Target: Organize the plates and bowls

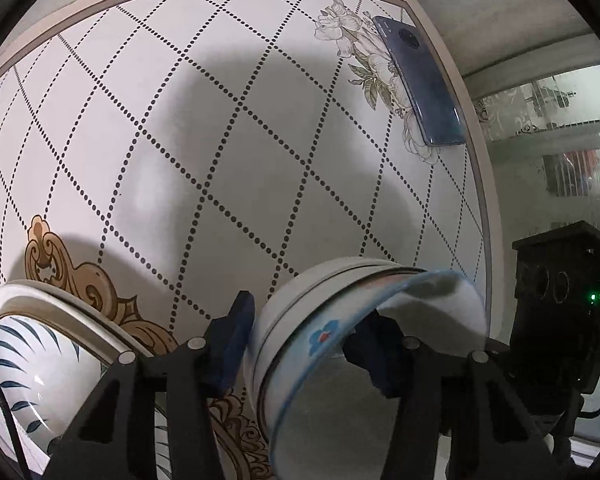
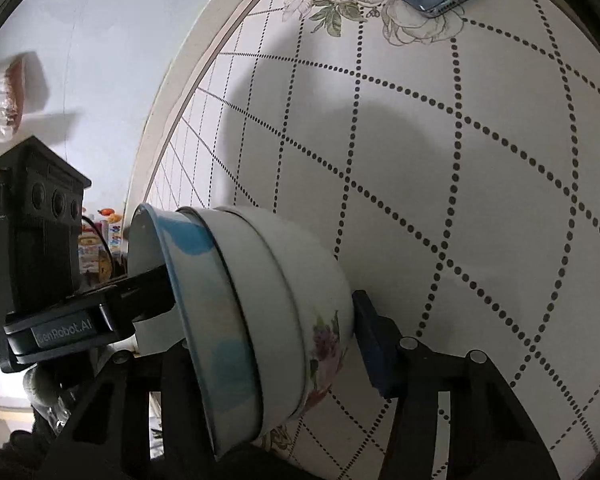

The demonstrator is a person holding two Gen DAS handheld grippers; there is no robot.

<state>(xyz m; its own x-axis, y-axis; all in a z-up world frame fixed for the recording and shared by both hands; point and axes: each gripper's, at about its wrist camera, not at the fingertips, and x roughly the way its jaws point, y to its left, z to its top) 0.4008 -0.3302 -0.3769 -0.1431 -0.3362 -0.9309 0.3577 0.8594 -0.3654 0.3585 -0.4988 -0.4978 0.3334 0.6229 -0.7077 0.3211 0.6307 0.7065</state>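
The middle of the table [image 1: 228, 128], with its dotted diamond pattern, gives you open surface ahead of both grippers, running up to the far border. A phone [image 1: 418, 80] lies flat on the flower print near the far corner and blocks that spot. Close in, the stack of bowls [image 2: 268, 312] fills the gap between the two grippers, a plate [image 1: 32, 352] with blue leaf marks stands just left of the left gripper [image 1: 300, 344], and the table edge bounds your right.

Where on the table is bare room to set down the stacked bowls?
Free: the dotted tablecloth between the phone at the far corner and the leaf-patterned plate. Crowded: the near edge, where both grippers straddle the bowl stack.
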